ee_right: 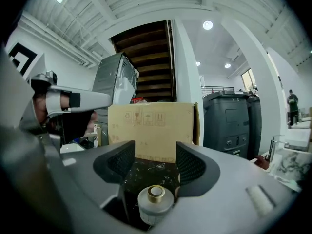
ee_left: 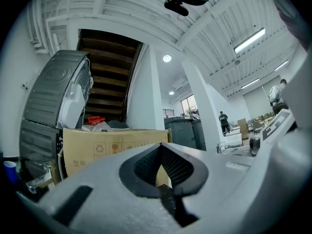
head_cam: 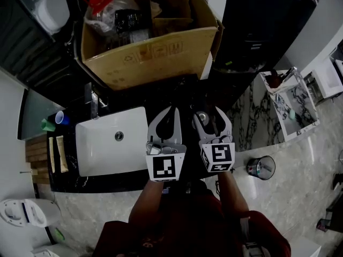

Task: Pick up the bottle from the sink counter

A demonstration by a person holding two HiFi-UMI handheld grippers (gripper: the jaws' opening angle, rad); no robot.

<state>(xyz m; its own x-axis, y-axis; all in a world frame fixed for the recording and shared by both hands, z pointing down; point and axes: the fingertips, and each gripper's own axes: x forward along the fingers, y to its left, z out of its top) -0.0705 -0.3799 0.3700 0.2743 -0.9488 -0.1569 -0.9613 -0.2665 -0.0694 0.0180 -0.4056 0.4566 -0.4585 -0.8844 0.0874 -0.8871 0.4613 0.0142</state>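
In the right gripper view a small bottle with a pale round cap and a gold top stands upright between the jaws of my right gripper. The jaws stand apart and the pads do not press on it. From the head view the bottle sits on the dark sink counter, just right of the white basin, inside the right gripper. Beside it, my left gripper hovers over the basin's right edge. Its tips meet, with nothing between them.
A large open cardboard box with bags in it stands just beyond the counter. A faucet and blue and green cups sit at the basin's left. A waste bin stands on the floor at right, a toilet at lower left.
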